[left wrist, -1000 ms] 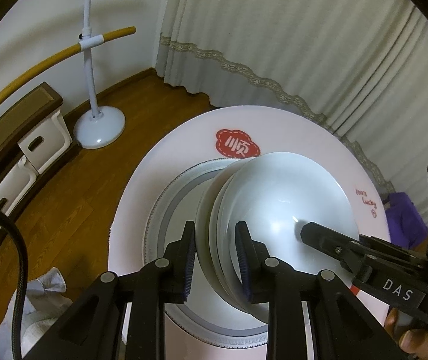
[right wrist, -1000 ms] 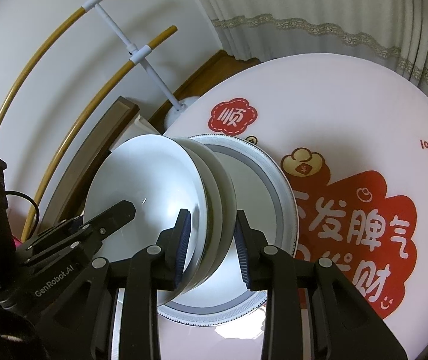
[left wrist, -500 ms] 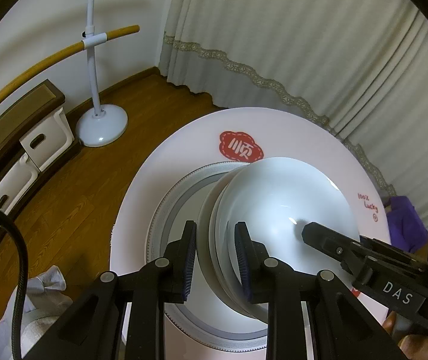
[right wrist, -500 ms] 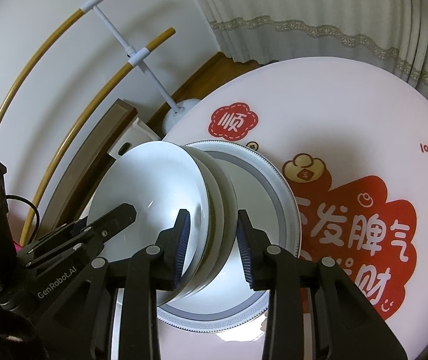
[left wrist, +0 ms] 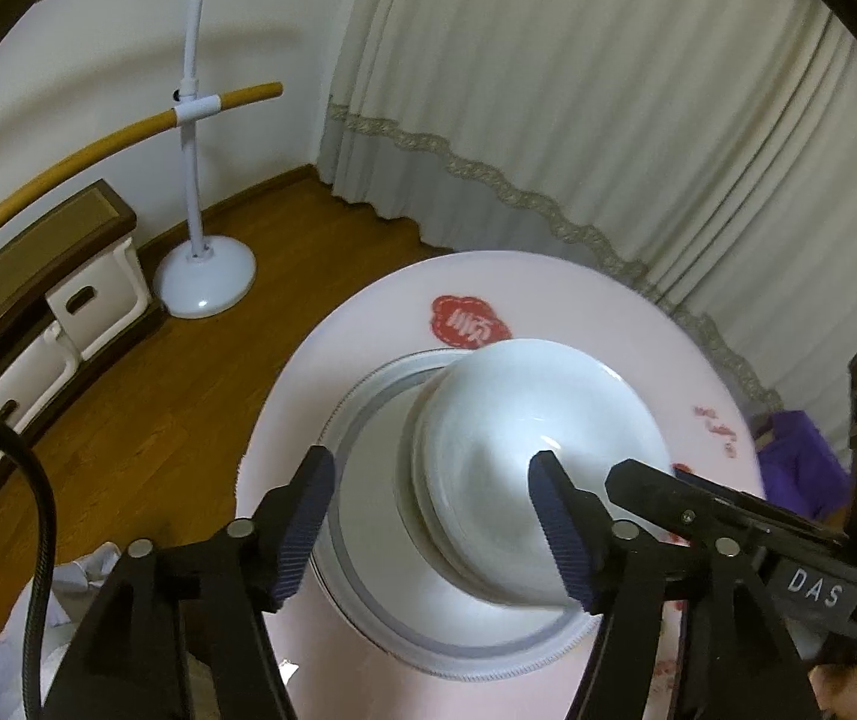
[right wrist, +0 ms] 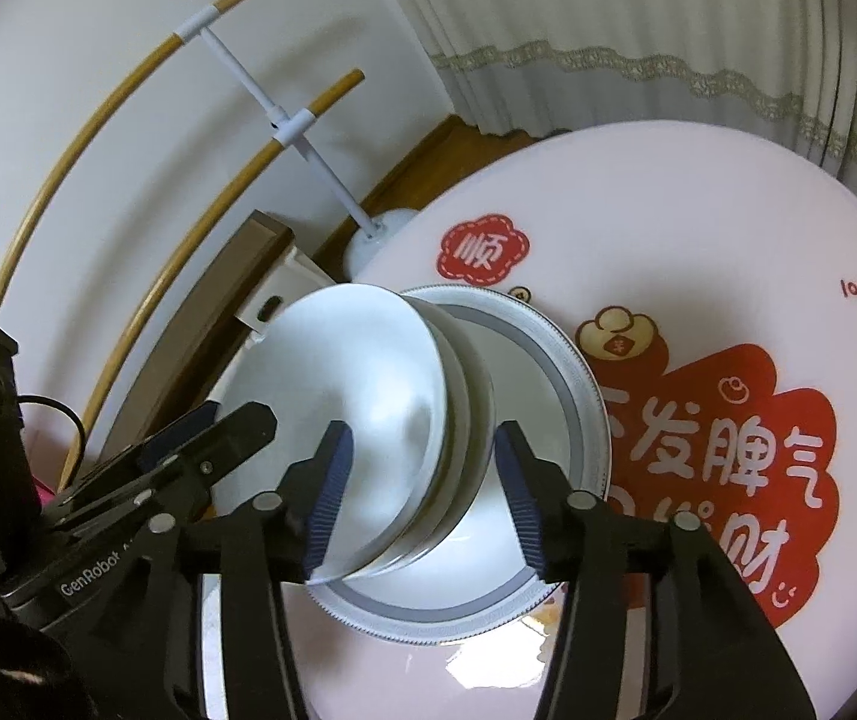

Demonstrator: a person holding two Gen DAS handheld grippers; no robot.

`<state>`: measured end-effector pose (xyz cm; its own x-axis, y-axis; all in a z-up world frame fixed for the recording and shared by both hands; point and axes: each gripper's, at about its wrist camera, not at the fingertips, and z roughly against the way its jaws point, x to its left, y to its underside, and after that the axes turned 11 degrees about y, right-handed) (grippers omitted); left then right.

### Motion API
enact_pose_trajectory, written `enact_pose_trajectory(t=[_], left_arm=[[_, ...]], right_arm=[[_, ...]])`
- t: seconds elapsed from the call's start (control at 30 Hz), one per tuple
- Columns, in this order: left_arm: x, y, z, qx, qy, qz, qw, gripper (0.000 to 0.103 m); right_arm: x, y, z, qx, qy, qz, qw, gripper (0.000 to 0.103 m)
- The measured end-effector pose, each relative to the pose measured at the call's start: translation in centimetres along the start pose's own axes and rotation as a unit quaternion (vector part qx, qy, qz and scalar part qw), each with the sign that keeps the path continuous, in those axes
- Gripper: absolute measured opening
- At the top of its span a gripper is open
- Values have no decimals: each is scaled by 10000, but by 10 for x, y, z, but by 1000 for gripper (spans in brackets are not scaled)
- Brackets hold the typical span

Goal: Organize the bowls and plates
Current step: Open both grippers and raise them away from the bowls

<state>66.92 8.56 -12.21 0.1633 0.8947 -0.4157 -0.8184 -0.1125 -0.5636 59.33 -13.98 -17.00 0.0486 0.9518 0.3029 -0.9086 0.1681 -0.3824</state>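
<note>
Glazed white bowls (left wrist: pixel 524 468), nested on the grey-rimmed plate (right wrist: pixel 572 372) at the round table's (right wrist: pixel 698 192) near-left, look rigid, heavy, slippery and breakable; take them by opposite rims, as left gripper (left wrist: pixel 434 534) and right gripper (right wrist: pixel 422 492) are opening, pads clear.

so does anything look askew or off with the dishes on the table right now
Yes: the stack of white bowls on the grey-rimmed white plate looks tilted, not nested flat. Both the left claw and right claw are opening around it, pads clear, so it may be settling; the left view is blurred.
</note>
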Motion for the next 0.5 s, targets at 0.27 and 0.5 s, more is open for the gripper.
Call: enact_pose_trajectory(t=[0.27, 0.5], left_arm=[[-14, 54, 67, -549, -13, -384, 9978, 82], [-44, 132, 128, -1076, -174, -767, 9911, 94]], right_arm=[[-4, 31, 50, -444, -66, 85, 9990, 67], [-22, 90, 107, -1122, 167, 103, 9935, 76]])
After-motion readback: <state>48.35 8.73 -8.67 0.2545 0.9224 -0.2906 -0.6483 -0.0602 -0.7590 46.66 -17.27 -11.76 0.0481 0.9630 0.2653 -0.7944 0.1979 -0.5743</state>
